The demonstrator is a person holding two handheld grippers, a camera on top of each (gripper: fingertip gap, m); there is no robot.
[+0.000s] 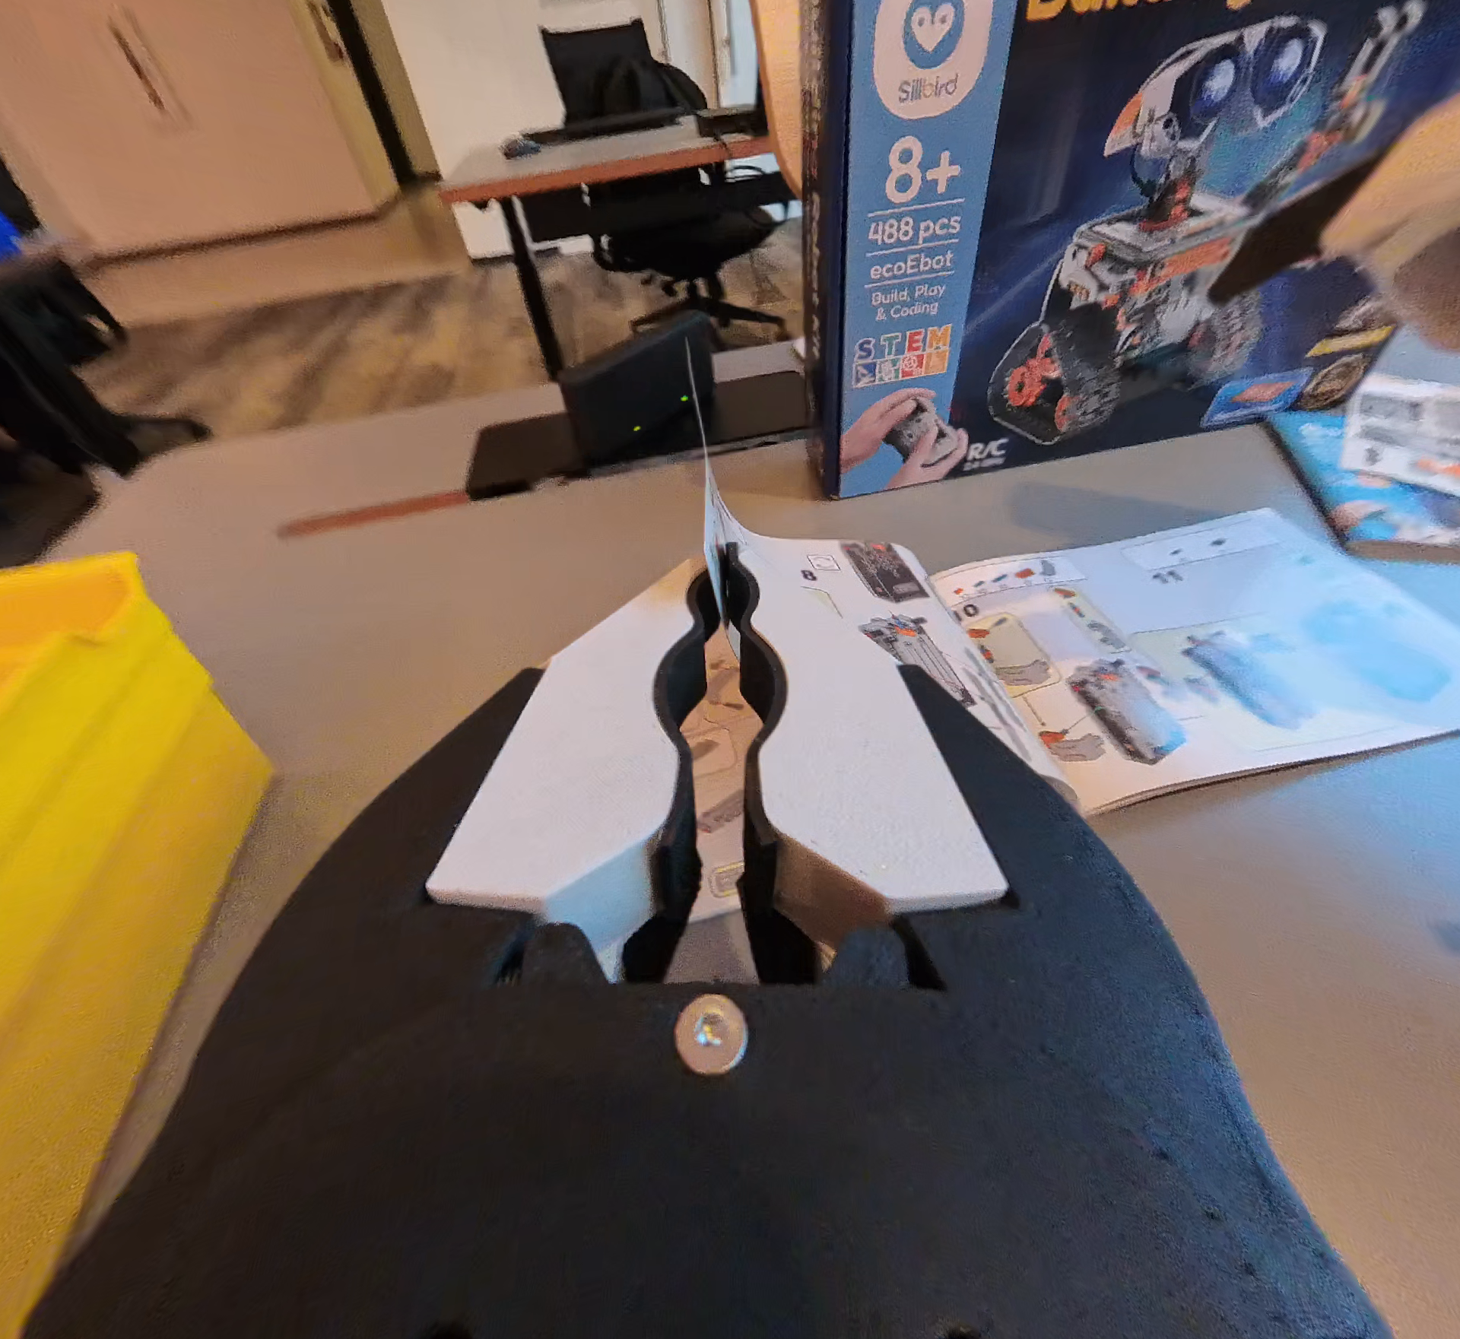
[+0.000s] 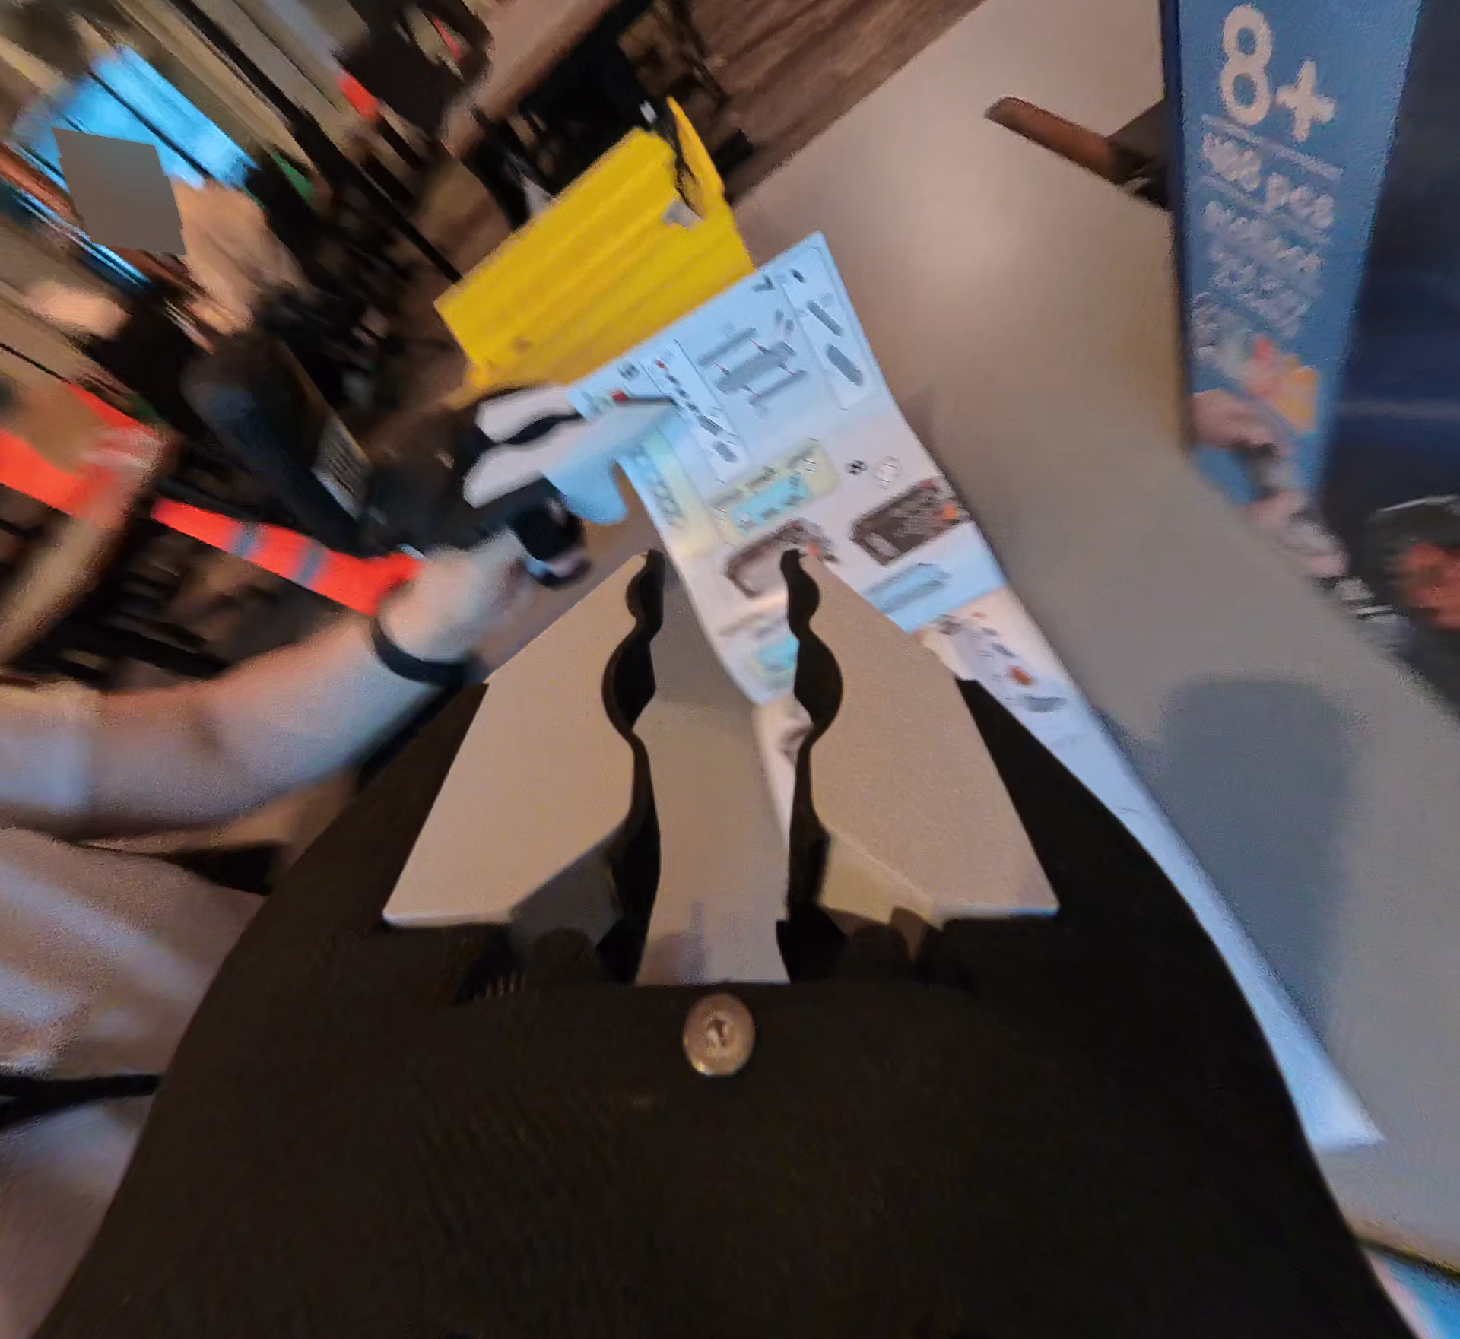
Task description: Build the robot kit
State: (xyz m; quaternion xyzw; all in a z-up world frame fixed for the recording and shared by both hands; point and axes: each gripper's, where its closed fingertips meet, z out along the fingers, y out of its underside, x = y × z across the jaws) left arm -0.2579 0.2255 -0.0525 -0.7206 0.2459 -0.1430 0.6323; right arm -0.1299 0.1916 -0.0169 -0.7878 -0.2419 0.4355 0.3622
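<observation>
An open instruction booklet [image 1: 1185, 637] lies on the grey table [image 1: 442, 511]. My left gripper [image 1: 723, 566] is shut on one of its pages [image 1: 711, 503] and holds that page lifted upright, edge-on to the camera. In the right wrist view the lifted page [image 2: 790, 448] curves up from the booklet, and the left gripper [image 2: 569, 456] shows pinching its edge, held by a hand in a light sleeve [image 2: 237, 716]. My right gripper [image 2: 720, 566] is open and empty, tilted, just short of the lifted page. It also shows blurred at the right edge of the left wrist view [image 1: 1296, 234].
A large blue toy box [image 1: 1106, 179] stands upright behind the booklet. A yellow bin [image 1: 103, 787] sits at the table's left. A second blue booklet [image 1: 1390, 471] lies at the far right. A black device [image 1: 640, 392] sits at the table's far edge. Desks and a chair stand beyond. The tips of one gripper are about 15 cm away from the tips of the other.
</observation>
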